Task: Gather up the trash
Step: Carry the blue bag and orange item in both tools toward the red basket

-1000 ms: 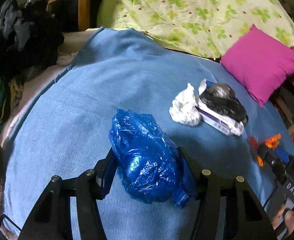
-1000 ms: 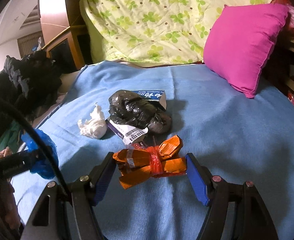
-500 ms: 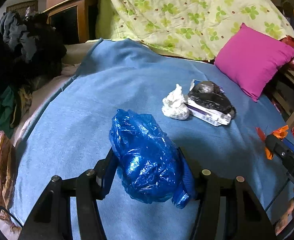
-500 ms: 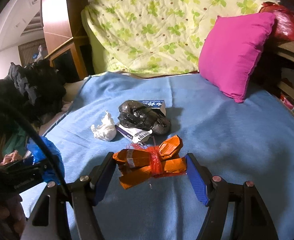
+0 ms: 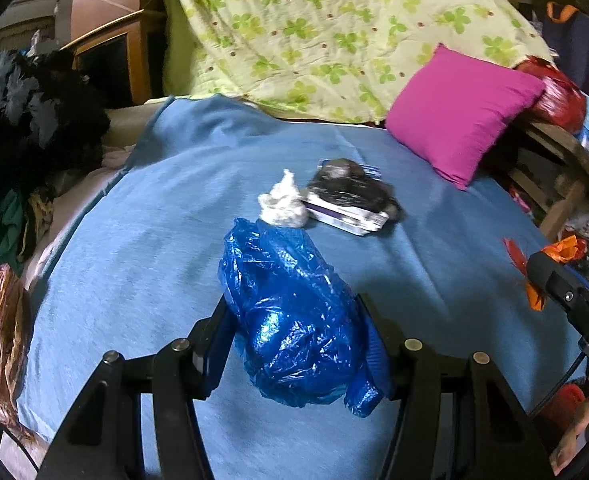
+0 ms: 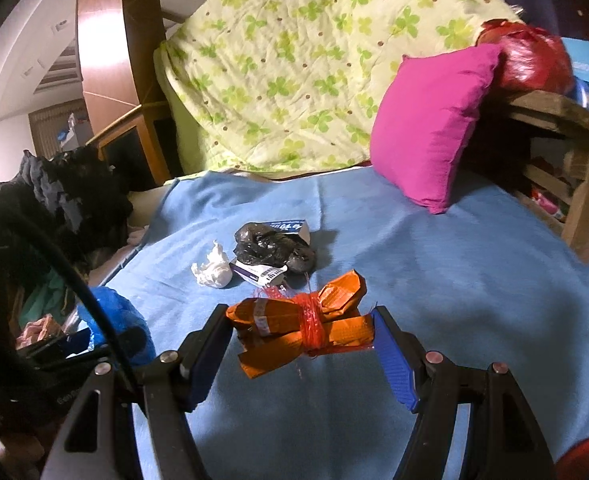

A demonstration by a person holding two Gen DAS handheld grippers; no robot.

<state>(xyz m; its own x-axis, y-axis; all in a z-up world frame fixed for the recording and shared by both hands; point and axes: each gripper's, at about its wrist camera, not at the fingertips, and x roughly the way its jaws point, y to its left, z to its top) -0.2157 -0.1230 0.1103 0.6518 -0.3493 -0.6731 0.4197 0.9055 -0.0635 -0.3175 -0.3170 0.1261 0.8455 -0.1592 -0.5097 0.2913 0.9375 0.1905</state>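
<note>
Two pieces of trash had risen off the blue blanket (image 5: 142,264), the blue plastic bag (image 5: 290,320) clamped in the left gripper (image 5: 294,344) and the orange wrapper bundle (image 6: 306,324) in the right gripper (image 6: 302,344), both drawn back from the tissue wad (image 6: 213,270), still uncollected.

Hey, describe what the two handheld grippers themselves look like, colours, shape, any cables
Both match: the left gripper and right gripper have black open-frame arms with round silver rivets and blue ribbed pads on the fingers. A black cable arcs past in the right view; another thin one shows beside the right gripper in the left view.
</note>
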